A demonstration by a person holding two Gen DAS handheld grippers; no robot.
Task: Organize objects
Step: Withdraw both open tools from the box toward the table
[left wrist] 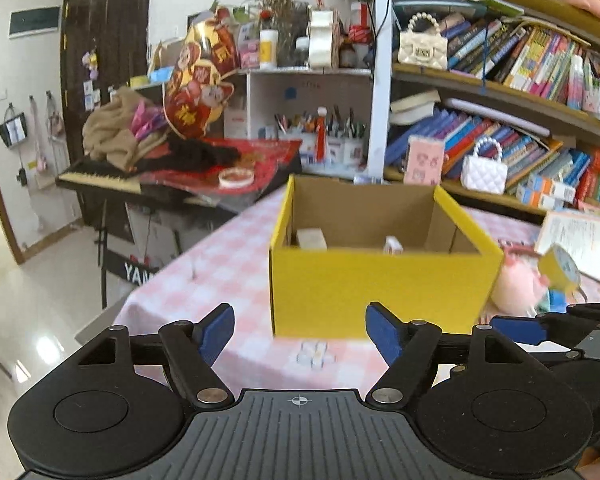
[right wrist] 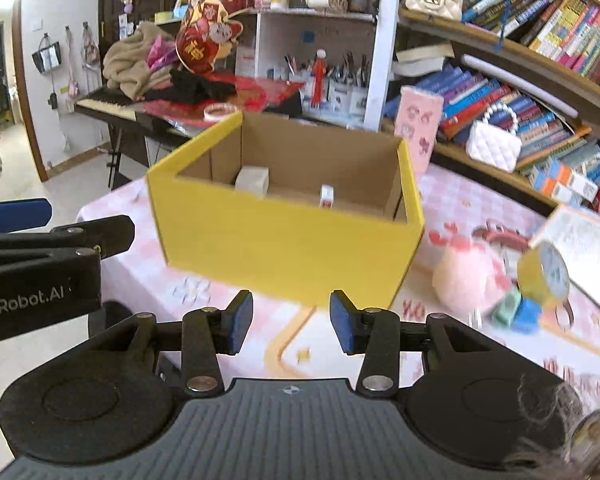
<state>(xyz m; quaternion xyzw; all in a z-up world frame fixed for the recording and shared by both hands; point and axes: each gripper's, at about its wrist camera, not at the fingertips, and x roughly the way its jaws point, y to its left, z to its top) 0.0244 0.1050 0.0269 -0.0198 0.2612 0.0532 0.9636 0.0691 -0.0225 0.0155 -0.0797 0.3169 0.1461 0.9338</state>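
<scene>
A yellow cardboard box (left wrist: 380, 292) stands open on the pink checked tablecloth (left wrist: 228, 264); it also shows in the right wrist view (right wrist: 284, 248). Inside lie a beige block (right wrist: 253, 181) and a small white carton (right wrist: 326, 197). My left gripper (left wrist: 300, 332) is open and empty, in front of the box, above a small white cluster of cubes (left wrist: 315, 354). My right gripper (right wrist: 291, 322) is open and empty, just short of the box's near wall. A pink plush toy (right wrist: 466, 276), a yellow alarm clock (right wrist: 544, 274) and small blue and green blocks (right wrist: 518, 312) lie right of the box.
Bookshelves (right wrist: 540, 60) full of books and white handbags run along the back right. A keyboard piled with cloth and red decorations (left wrist: 152, 148) stands at the back left. An open booklet (left wrist: 584, 236) lies at the table's right. The table edge drops to the floor on the left.
</scene>
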